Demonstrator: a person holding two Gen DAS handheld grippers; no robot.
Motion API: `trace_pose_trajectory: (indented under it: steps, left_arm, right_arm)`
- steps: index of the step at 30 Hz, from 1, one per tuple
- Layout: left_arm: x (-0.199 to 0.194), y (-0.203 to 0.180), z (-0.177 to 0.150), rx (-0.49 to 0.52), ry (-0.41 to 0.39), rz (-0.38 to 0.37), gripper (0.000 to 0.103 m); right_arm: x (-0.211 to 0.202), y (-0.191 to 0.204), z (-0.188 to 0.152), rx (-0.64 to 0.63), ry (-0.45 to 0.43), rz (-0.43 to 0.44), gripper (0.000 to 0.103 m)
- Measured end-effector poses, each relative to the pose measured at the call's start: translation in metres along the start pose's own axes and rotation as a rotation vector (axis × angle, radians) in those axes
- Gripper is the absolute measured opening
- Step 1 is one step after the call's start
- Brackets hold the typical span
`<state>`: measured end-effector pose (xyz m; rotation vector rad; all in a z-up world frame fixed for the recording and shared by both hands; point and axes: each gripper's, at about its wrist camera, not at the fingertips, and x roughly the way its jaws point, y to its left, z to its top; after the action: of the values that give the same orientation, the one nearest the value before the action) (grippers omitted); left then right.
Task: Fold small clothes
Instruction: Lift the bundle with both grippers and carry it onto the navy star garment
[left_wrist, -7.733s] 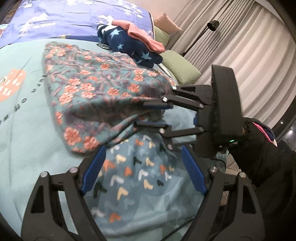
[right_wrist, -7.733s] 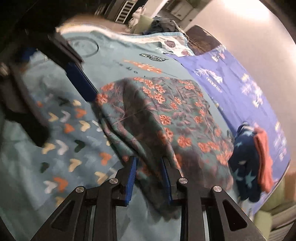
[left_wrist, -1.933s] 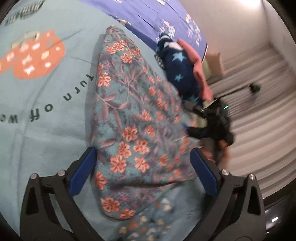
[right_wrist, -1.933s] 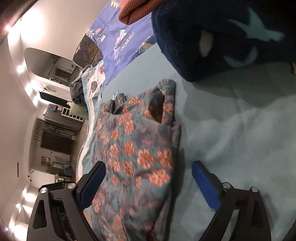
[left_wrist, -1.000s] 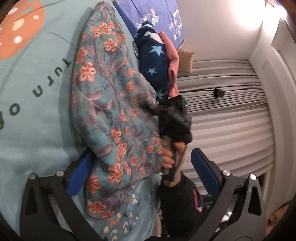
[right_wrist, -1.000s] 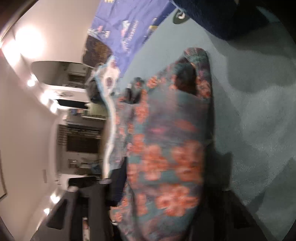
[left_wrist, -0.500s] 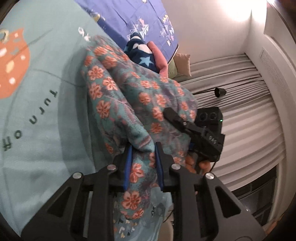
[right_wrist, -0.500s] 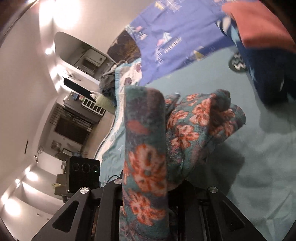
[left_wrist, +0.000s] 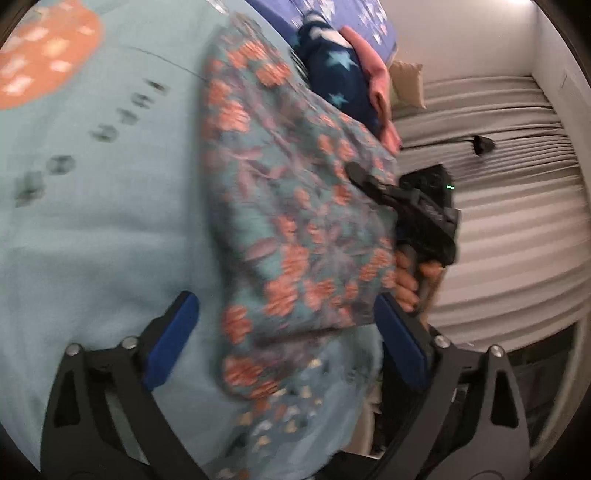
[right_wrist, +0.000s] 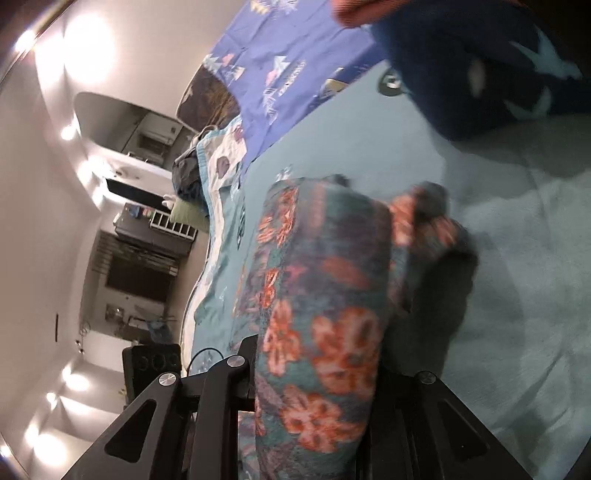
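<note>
A teal floral garment (left_wrist: 295, 229) lies folded on the teal bed cover (left_wrist: 92, 206). My left gripper (left_wrist: 284, 339) is open, its blue pads either side of the garment's near end. My right gripper (left_wrist: 354, 173) reaches in from the right, held by a hand, its tips on the garment's far edge. In the right wrist view the floral garment (right_wrist: 325, 314) bulges up between my right gripper's (right_wrist: 317, 391) fingers, which are hidden under the cloth and seem shut on it.
A folded navy star garment (left_wrist: 332, 77) with a pink one (left_wrist: 376, 92) on it lies just beyond. A patterned teal cloth (left_wrist: 288, 417) lies under the garment's near end. Grey curtains (left_wrist: 498, 221) and a lamp stand to the right.
My left gripper has opened and let go of the floral garment, which has dropped back flat. My right gripper still has it.
</note>
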<state>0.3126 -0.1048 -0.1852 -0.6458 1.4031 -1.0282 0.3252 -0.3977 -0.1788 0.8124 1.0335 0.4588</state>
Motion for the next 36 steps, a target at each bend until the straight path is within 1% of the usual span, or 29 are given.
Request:
trace_pose_trajectory:
  steps: [1, 2, 4, 5, 6, 7, 8, 9, 10, 11, 12, 13, 16, 17, 19, 21, 22, 24, 26, 27, 28, 29, 31, 33, 34, 35, 36]
  left_arm:
    - [0.008, -0.002, 0.003, -0.006, 0.031, -0.017, 0.095]
    - [0.013, -0.004, 0.006, -0.01, 0.041, -0.012, 0.095]
    - [0.016, -0.01, 0.008, -0.007, 0.015, 0.024, 0.095]
    - [0.017, -0.013, 0.009, 0.005, 0.005, 0.04, 0.094]
    - [0.017, -0.014, 0.009, 0.016, -0.014, 0.052, 0.091]
    - [0.017, -0.014, 0.009, 0.02, -0.029, 0.065, 0.077]
    - [0.017, -0.011, 0.008, 0.021, -0.056, 0.103, 0.051]
    - [0.02, -0.009, 0.01, 0.016, -0.062, 0.124, 0.037]
    - [0.021, -0.003, 0.01, 0.005, -0.06, 0.138, 0.026]
    - [0.018, 0.004, 0.009, -0.015, -0.06, 0.096, 0.024]
    - [0.013, 0.006, 0.009, -0.023, -0.069, 0.056, 0.023]
    - [0.007, 0.004, 0.008, -0.008, -0.077, 0.05, 0.021]
    - [-0.002, -0.02, 0.005, 0.086, -0.112, 0.113, 0.021]
    - [-0.007, -0.035, 0.004, 0.123, -0.123, 0.118, 0.021]
    - [-0.014, -0.053, 0.004, 0.152, -0.135, 0.098, 0.021]
    - [-0.023, -0.079, 0.007, 0.198, -0.157, 0.084, 0.021]
    - [-0.029, -0.098, 0.011, 0.237, -0.174, 0.078, 0.021]
    - [-0.035, -0.122, 0.02, 0.285, -0.193, 0.064, 0.021]
    - [-0.041, -0.153, 0.04, 0.325, -0.223, 0.023, 0.021]
    - [-0.044, -0.161, 0.046, 0.335, -0.231, 0.011, 0.021]
    - [-0.043, -0.176, 0.057, 0.355, -0.245, -0.005, 0.021]
    - [-0.042, -0.196, 0.071, 0.398, -0.265, -0.011, 0.021]
    - [-0.037, -0.226, 0.092, 0.458, -0.292, 0.0, 0.021]
    - [-0.028, -0.258, 0.119, 0.515, -0.319, 0.008, 0.021]
    - [-0.022, -0.267, 0.128, 0.527, -0.327, 0.009, 0.022]
    - [-0.013, -0.279, 0.145, 0.541, -0.333, 0.018, 0.022]
    - [0.0, -0.286, 0.163, 0.534, -0.328, 0.031, 0.022]
  right_arm:
    - [0.0, -0.003, 0.0, 0.006, 0.001, 0.005, 0.02]
    - [-0.001, -0.004, -0.002, 0.008, 0.004, 0.018, 0.02]
    - [0.0, -0.006, -0.002, 0.009, 0.002, 0.025, 0.02]
    - [0.0, -0.005, -0.002, 0.005, 0.004, 0.024, 0.02]
    - [0.0, -0.004, -0.002, 0.002, 0.002, 0.021, 0.02]
    - [0.0, -0.004, -0.002, 0.002, 0.001, 0.022, 0.02]
    - [0.0, -0.004, -0.001, 0.002, 0.0, 0.027, 0.02]
    - [0.0, -0.004, 0.0, 0.002, -0.003, 0.03, 0.02]
    - [-0.002, -0.003, -0.001, -0.001, -0.008, 0.033, 0.019]
    - [-0.003, -0.001, -0.003, -0.012, -0.014, 0.034, 0.019]
    - [-0.005, 0.002, -0.005, -0.027, -0.019, 0.031, 0.019]
    - [-0.005, 0.008, -0.004, -0.052, -0.028, 0.022, 0.019]
    - [-0.015, 0.028, -0.008, -0.11, -0.047, 0.034, 0.018]
    - [-0.02, 0.037, -0.008, -0.131, -0.054, 0.038, 0.018]
    - [-0.035, 0.058, -0.006, -0.183, -0.071, 0.042, 0.018]
    - [-0.05, 0.077, -0.002, -0.231, -0.09, 0.036, 0.018]
    - [-0.06, 0.088, 0.002, -0.259, -0.1, 0.031, 0.018]
    - [-0.084, 0.108, 0.016, -0.289, -0.132, 0.048, 0.018]
    - [-0.112, 0.124, 0.035, -0.313, -0.182, 0.082, 0.018]
    - [-0.125, 0.13, 0.044, -0.331, -0.212, 0.079, 0.018]
    - [-0.139, 0.135, 0.056, -0.336, -0.238, 0.074, 0.018]
    - [-0.153, 0.138, 0.069, -0.34, -0.256, 0.083, 0.018]
    - [-0.179, 0.145, 0.093, -0.357, -0.301, 0.084, 0.018]
    - [-0.203, 0.153, 0.119, -0.4, -0.345, 0.054, 0.018]
    - [-0.213, 0.156, 0.134, -0.427, -0.367, 0.025, 0.018]
    - [-0.225, 0.153, 0.152, -0.43, -0.395, -0.003, 0.019]
    - [-0.23, 0.151, 0.164, -0.427, -0.406, -0.017, 0.019]
